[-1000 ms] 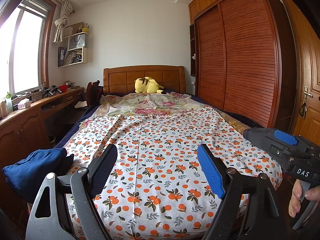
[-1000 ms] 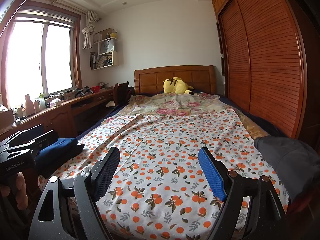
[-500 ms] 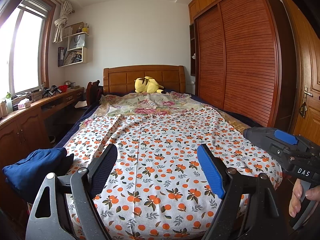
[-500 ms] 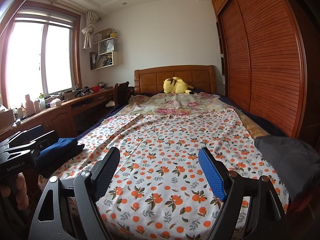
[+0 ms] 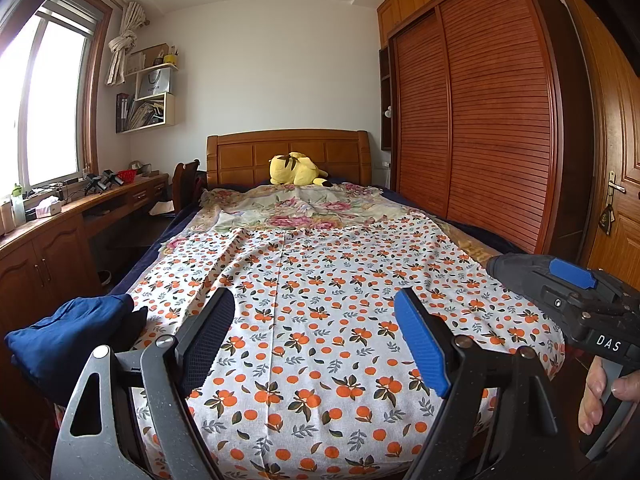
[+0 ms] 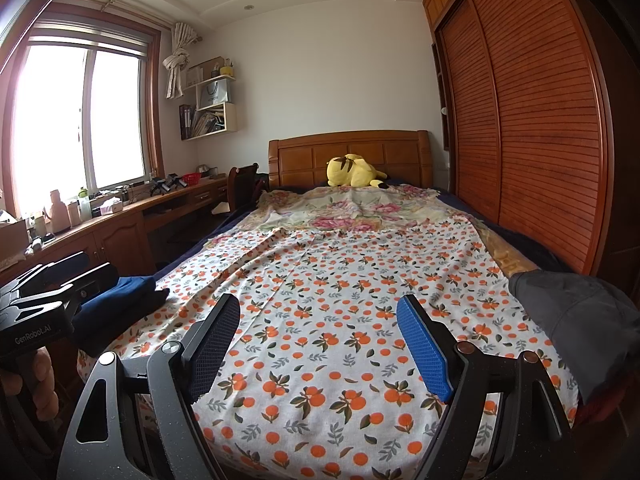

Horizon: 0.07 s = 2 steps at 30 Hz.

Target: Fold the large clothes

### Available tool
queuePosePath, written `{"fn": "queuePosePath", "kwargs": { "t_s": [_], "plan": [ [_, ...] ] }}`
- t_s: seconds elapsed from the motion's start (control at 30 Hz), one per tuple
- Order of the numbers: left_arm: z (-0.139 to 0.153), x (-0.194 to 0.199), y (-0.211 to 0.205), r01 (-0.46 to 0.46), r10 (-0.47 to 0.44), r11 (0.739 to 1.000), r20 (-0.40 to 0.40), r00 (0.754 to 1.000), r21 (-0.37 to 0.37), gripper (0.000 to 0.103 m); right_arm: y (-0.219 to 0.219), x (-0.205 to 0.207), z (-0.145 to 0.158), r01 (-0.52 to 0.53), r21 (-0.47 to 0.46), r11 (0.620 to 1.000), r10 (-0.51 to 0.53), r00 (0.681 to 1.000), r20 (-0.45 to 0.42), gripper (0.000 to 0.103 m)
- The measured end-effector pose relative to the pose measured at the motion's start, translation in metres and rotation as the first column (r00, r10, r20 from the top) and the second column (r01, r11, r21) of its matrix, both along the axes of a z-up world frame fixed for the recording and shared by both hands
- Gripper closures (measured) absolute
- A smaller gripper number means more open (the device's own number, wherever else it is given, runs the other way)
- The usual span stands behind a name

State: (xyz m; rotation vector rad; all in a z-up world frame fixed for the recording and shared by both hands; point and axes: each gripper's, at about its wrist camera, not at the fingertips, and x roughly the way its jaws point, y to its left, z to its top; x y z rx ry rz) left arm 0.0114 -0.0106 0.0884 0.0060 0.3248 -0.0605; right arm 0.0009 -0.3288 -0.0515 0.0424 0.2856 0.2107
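A large white cloth with an orange-fruit print lies spread flat over the bed; it also shows in the right wrist view. My left gripper is open and empty, held above the cloth's near edge. My right gripper is open and empty too, above the same near edge. The right gripper's body shows at the right of the left wrist view. The left gripper's body shows at the left of the right wrist view.
A folded dark blue garment lies at the bed's near left corner. A grey garment lies at the near right corner. A floral sheet and yellow plush toy are near the headboard. A desk runs along the left, a wardrobe along the right.
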Motion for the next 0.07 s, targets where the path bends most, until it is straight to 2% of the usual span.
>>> {"fn": "queuePosePath", "kwargs": {
  "t_s": [0.07],
  "plan": [
    [0.0, -0.0002, 0.0, 0.0, 0.0, 1.0, 0.001, 1.0, -0.001, 0.02, 0.0002, 0.0, -0.0001, 0.0, 0.001, 1.0, 0.0, 1.0, 0.0, 0.021]
  ]
}}
